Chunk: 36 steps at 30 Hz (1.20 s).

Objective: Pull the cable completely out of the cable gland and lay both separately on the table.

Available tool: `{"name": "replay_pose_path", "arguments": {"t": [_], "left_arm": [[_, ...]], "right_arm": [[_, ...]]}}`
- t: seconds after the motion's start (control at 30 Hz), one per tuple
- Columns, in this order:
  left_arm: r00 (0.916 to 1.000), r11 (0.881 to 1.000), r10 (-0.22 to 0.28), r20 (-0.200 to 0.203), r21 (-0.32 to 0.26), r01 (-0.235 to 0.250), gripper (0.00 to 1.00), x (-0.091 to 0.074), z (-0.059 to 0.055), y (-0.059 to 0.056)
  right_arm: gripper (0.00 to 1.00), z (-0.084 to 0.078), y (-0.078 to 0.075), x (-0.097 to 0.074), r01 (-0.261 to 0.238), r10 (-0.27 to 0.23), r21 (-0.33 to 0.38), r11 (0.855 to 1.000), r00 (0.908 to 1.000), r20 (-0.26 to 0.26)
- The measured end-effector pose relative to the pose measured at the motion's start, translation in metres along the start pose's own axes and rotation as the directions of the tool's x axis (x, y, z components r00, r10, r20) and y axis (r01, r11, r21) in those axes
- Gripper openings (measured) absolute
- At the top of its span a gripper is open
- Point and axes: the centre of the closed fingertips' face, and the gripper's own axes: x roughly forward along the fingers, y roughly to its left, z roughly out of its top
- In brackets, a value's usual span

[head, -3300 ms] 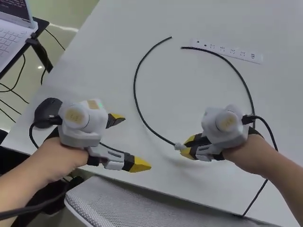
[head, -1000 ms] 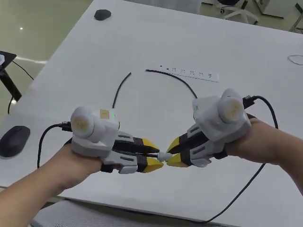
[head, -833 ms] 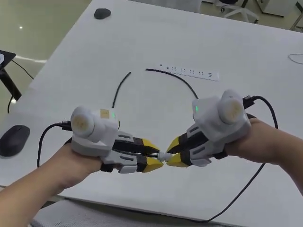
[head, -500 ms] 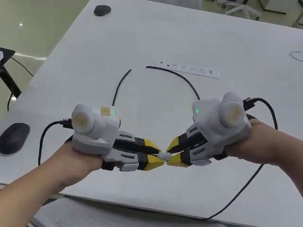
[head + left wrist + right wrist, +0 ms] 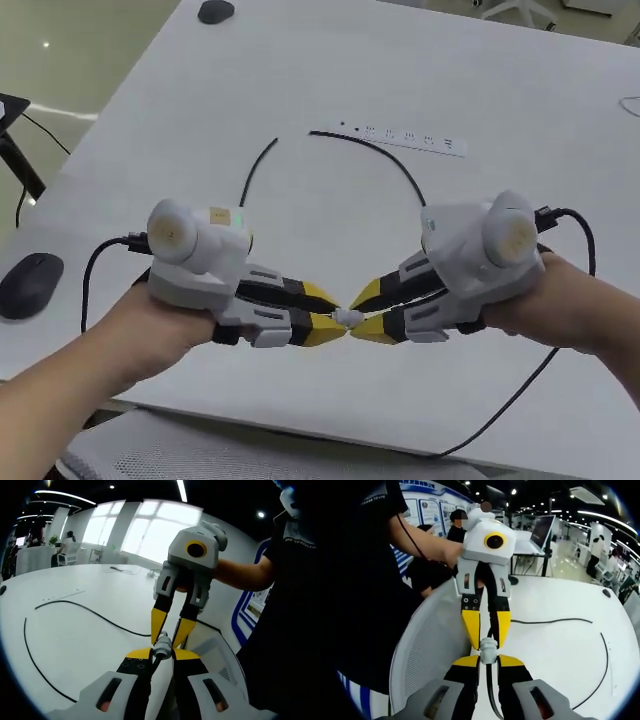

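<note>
Left hand-held gripper (image 5: 325, 316): jaws narrow, with the yellow tips pinched on one end of the cable gland.
Right hand-held gripper (image 5: 368, 315): jaws narrow too, pinched on the gland's other end, nose to nose with the left.
Cable gland (image 5: 347, 318): a small, white, stepped plastic barrel. It is held in the air between the two pairs of tips, above the worktop's near edge, with the black cable threaded through it.
Step in hand: probably the pull-out. One gripper would best clamp the gland while the other takes the cable close behind it. The pull should run straight along the barrel, not sideways, since the seal likely grips.
Cable (image 5: 395, 165): thin, round and limp, with a smooth black jacket. It lies in a wide arc and may slip in hard tips, so it needs a firm bite.
Worktop (image 5: 500, 100): flat, matt, pale.
Power strip (image 5: 405, 138): long, flat and white, just beyond the arc.
</note>
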Motion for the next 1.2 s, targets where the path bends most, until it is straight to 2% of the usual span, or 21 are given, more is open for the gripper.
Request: {"name": "replay_pose_path", "arguments": {"t": [0.2,0.27,0.3,0.33,0.4,0.43,0.47,0.5,0.53,0.57,0.63,0.67,0.7,0.73,0.77,0.8,0.87,0.97,1.0,1.07,1.2], "left_arm": [[0.9999,1.000,0.011,0.006,0.022,-0.012,0.15,-0.002,0.006,0.003],[0.9999,0.999,0.014,0.006,0.033,-0.014,0.15,-0.004,0.009,0.003],[0.9999,0.999,0.017,0.001,0.038,-0.017,0.15,-0.004,0.009,0.004],[0.9998,0.999,0.019,-0.008,0.052,-0.018,0.15,-0.004,0.009,0.005],[0.9996,0.997,0.019,-0.020,0.073,-0.018,0.15,-0.004,0.008,0.005],[0.9996,0.997,0.021,-0.020,0.079,-0.019,0.15,-0.004,0.008,0.005],[0.9996,0.996,0.020,-0.018,0.083,-0.018,0.15,-0.004,0.009,0.004],[0.9997,0.996,0.019,-0.016,0.087,-0.018,0.15,-0.004,0.010,0.004],[0.9997,0.995,0.020,-0.016,0.095,-0.018,0.15,-0.005,0.011,0.004],[0.9996,0.995,0.021,-0.019,0.101,-0.019,0.15,-0.005,0.011,0.004],[0.9995,0.992,0.024,-0.022,0.125,-0.021,0.15,-0.005,0.011,0.003],[0.9994,0.992,0.025,-0.023,0.127,-0.022,0.15,-0.005,0.011,0.003],[0.9994,0.990,0.025,-0.023,0.137,-0.022,0.15,-0.006,0.012,0.003],[0.9995,0.988,0.023,-0.021,0.155,-0.019,0.15,-0.006,0.012,0.001],[0.9994,0.985,0.025,-0.022,0.172,-0.021,0.15,-0.006,0.013,0.001],[0.9994,0.984,0.027,-0.023,0.177,-0.023,0.15,-0.006,0.013,0.001],[0.9993,0.982,0.028,-0.026,0.186,-0.022,0.15,-0.006,0.013,0.001],[0.9993,0.982,0.030,-0.022,0.186,-0.026,0.15,-0.006,0.015,0.002],[0.9993,0.982,0.032,-0.019,0.188,-0.027,0.15,-0.006,0.015,0.003],[0.9994,0.983,0.030,-0.019,0.184,-0.026,0.15,-0.006,0.016,0.003],[0.9990,0.983,0.037,-0.024,0.183,-0.032,0.15,-0.005,0.014,0.004]], "right_arm": [[0.09,0.005,-0.004,-0.004,-0.032,0.026,0.093,0.995,0.9974,0.068],[0.10,0.008,-0.006,-0.007,-0.055,0.039,0.150,0.987,0.9932,0.110],[0.11,0.011,-0.008,-0.010,-0.075,0.047,0.184,0.980,0.9873,0.152],[0.11,0.013,-0.009,-0.012,-0.102,0.060,0.223,0.970,0.9801,0.189],[0.12,0.014,-0.011,-0.016,-0.166,0.086,0.310,0.936,0.9628,0.256],[0.12,0.013,-0.011,-0.017,-0.187,0.099,0.321,0.928,0.9576,0.271],[0.13,0.012,-0.009,-0.018,-0.213,0.114,0.350,0.912,0.9525,0.282],[0.13,0.010,-0.012,-0.018,-0.208,0.104,0.364,0.908,0.9529,0.285],[0.13,0.011,-0.013,-0.019,-0.227,0.104,0.387,0.894,0.9441,0.313],[0.14,0.013,-0.010,-0.020,-0.262,0.120,0.416,0.870,0.9336,0.338],[0.16,0.017,-0.011,-0.022,-0.307,0.123,0.451,0.838,0.9119,0.392],[0.17,0.019,-0.011,-0.022,-0.335,0.127,0.479,0.812,0.9008,0.415],[0.16,0.017,-0.014,-0.021,-0.329,0.116,0.483,0.812,0.9009,0.418],[0.16,0.015,-0.016,-0.020,-0.322,0.107,0.476,0.818,0.8991,0.424],[0.16,0.016,-0.016,-0.020,-0.341,0.114,0.488,0.803,0.8926,0.436],[0.16,0.017,-0.013,-0.020,-0.368,0.127,0.505,0.781,0.8844,0.449],[0.16,0.016,-0.013,-0.018,-0.380,0.132,0.502,0.777,0.8777,0.461],[0.15,0.022,-0.008,-0.019,-0.420,0.159,0.496,0.760,0.8602,0.485],[0.15,0.022,-0.008,-0.018,-0.420,0.160,0.497,0.760,0.8610,0.483],[0.12,0.020,-0.009,-0.016,-0.403,0.159,0.482,0.778,0.8688,0.469],[0.09,0.021,-0.006,-0.015,-0.417,0.175,0.481,0.771,0.8651,0.470]]}}
